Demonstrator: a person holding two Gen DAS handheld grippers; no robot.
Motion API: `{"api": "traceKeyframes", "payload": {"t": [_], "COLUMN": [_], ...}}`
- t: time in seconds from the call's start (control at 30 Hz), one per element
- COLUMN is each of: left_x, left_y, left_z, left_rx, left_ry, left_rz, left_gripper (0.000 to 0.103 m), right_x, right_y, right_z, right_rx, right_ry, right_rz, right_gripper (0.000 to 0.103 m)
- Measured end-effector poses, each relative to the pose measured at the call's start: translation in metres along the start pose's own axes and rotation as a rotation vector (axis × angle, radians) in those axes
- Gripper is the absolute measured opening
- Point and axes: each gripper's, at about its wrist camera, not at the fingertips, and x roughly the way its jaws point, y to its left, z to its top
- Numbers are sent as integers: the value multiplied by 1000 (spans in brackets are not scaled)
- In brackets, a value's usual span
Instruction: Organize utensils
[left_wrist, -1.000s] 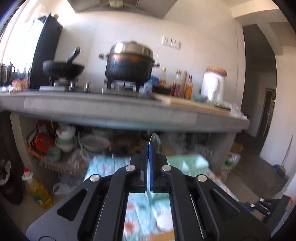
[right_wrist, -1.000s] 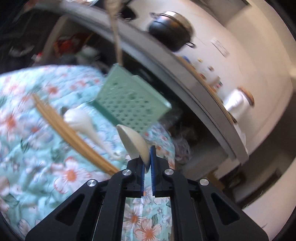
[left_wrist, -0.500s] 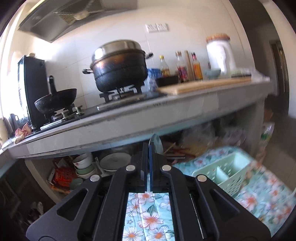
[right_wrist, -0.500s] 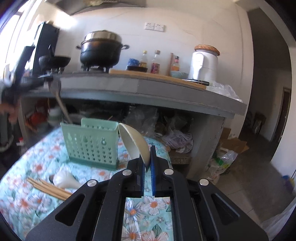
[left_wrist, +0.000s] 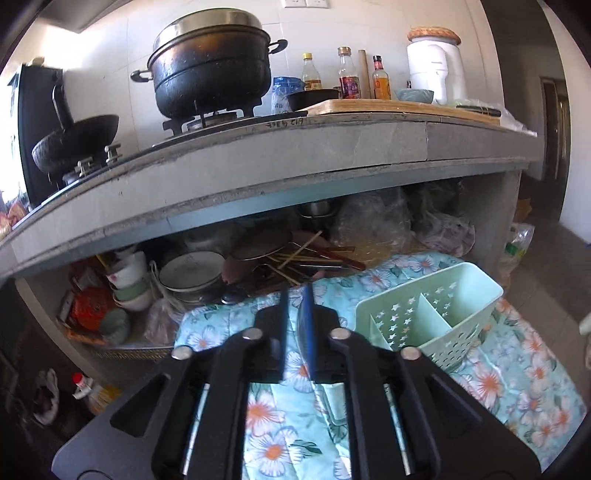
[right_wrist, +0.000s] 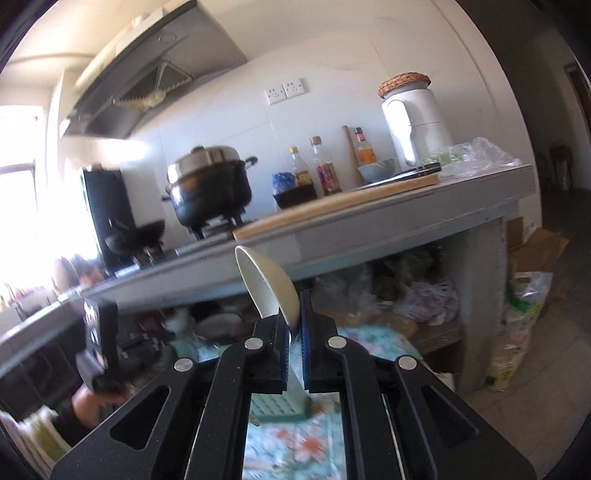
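A mint green plastic utensil holder (left_wrist: 428, 317) with two compartments stands on the floral cloth (left_wrist: 517, 387), just right of my left gripper (left_wrist: 295, 295). The left gripper's jaws stand slightly apart with nothing between them. My right gripper (right_wrist: 294, 317) is shut on a white ceramic spoon (right_wrist: 264, 282), whose bowl points up. The holder's perforated wall (right_wrist: 280, 402) shows below the right gripper's jaws, blurred. My other hand with the left gripper (right_wrist: 98, 339) appears at the left of the right wrist view.
A concrete counter (left_wrist: 295, 155) runs across ahead, with a black pot (left_wrist: 210, 70), a wok (left_wrist: 74, 140), sauce bottles (left_wrist: 349, 79) and a white appliance (left_wrist: 436, 70). The shelf under it holds bowls (left_wrist: 129, 280), plates and loose chopsticks (left_wrist: 299, 258).
The left gripper has opened and no longer holds the spoon that it gripped before. The right gripper has lifted and tilted up with the white spoon, now above the holder.
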Motion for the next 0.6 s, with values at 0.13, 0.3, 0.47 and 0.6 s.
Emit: {"api": "traceKeyframes", "payload": {"t": [0.13, 0.3, 0.47, 0.6], "left_x": [-12, -36, -52, -57], "left_y": [9, 29, 42, 47], "left_z": [-6, -16, -38, -59], "left_rx": [-68, -161, -226, -255], "left_ry": [-29, -65, -35, 16], "left_rz": [-14, -24, -61, -72], "left_gripper": [33, 50, 62, 66], "right_x": [34, 78, 117, 141], "right_y": [-4, 5, 18, 30], "right_z": [18, 23, 6, -19], "right_rx": [84, 84, 25, -55], "right_ry": [-5, 12, 63, 117], "right_rz": [79, 75, 21, -37], "right_gripper": [6, 6, 6, 6]}}
